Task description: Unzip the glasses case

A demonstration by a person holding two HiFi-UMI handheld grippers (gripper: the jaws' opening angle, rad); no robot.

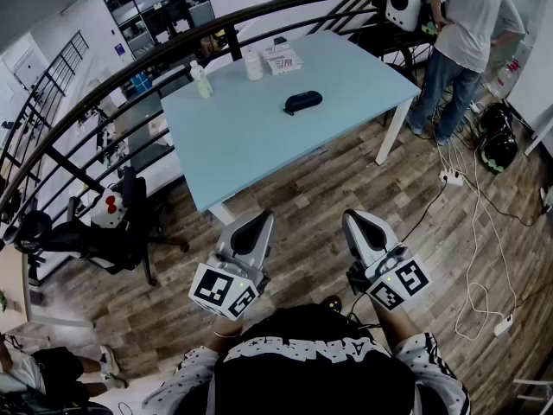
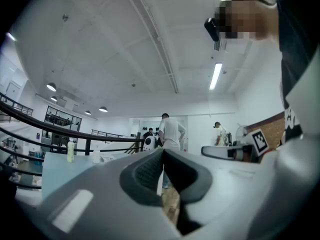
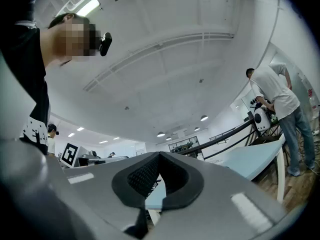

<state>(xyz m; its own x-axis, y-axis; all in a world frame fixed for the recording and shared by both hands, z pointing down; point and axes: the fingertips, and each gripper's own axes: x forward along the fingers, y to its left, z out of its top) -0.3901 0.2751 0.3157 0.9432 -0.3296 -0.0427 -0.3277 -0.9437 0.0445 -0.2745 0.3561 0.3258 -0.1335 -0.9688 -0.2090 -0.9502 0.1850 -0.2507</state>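
A dark glasses case [image 1: 302, 102] lies zipped on the pale blue table [image 1: 259, 137], toward its far right part. Both grippers are held close to the person's body, well short of the table. My left gripper [image 1: 257, 223] is shut with nothing between its jaws; in the left gripper view [image 2: 162, 154] the tips meet. My right gripper [image 1: 356, 221] is shut and empty too, tips touching in the right gripper view [image 3: 159, 156]. The case shows in neither gripper view.
On the table's far edge stand a small green bottle [image 1: 201, 80], a white jar [image 1: 253, 65] and a flat box [image 1: 282, 60]. A person [image 1: 471, 33] stands at the right end. A black railing [image 1: 173, 50], an office chair [image 1: 112, 232] and floor cables [image 1: 479, 258] surround it.
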